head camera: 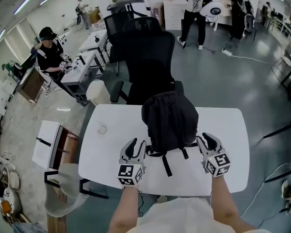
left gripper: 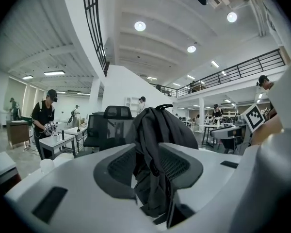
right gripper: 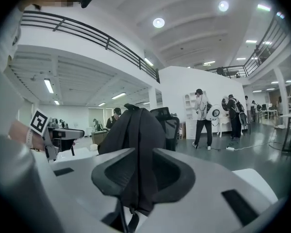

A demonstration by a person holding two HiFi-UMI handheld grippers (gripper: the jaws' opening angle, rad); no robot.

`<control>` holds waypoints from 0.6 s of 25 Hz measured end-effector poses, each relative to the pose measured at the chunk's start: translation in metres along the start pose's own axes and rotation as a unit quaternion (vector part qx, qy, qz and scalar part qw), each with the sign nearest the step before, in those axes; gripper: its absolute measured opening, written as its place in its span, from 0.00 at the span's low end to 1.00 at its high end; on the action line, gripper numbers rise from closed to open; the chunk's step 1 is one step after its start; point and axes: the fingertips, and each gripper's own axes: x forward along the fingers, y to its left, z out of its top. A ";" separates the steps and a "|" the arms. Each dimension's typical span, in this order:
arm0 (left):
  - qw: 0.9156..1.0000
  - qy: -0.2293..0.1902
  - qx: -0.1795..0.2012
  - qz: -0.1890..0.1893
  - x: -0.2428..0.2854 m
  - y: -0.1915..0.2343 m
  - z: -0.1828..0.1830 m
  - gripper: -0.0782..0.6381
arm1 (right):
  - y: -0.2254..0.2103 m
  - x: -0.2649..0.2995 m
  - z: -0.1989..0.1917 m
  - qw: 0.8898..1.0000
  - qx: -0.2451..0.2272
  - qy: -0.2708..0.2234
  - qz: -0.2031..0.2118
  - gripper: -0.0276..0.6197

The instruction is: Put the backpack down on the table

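Observation:
A black backpack (head camera: 169, 118) stands upright on the white table (head camera: 106, 149), near its middle. My left gripper (head camera: 137, 147) sits at the pack's lower left side and my right gripper (head camera: 205, 142) at its lower right side. In the left gripper view, dark folds of the backpack (left gripper: 157, 135) fill the gap between the jaws of the left gripper (left gripper: 153, 171), whose pads press on the fabric. The right gripper view shows the backpack (right gripper: 136, 135) with a strap hanging down, pinched between the pads of the right gripper (right gripper: 140, 176).
A black office chair (head camera: 148, 62) stands right behind the table's far edge. A small ring-like object (head camera: 103, 129) lies on the table's left part. A white cart (head camera: 51, 144) stands to the left, and desks with people are farther back.

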 end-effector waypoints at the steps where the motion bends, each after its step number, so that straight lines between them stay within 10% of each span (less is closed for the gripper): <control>1: 1.000 -0.003 0.003 -0.001 -0.002 0.000 0.003 0.33 | 0.002 -0.003 0.002 1.000 -0.003 -0.002 0.000 0.22; 15: 0.999 -0.029 0.022 -0.011 -0.025 -0.002 0.034 0.16 | 0.004 -0.022 0.038 0.999 -0.041 -0.024 -0.025 0.07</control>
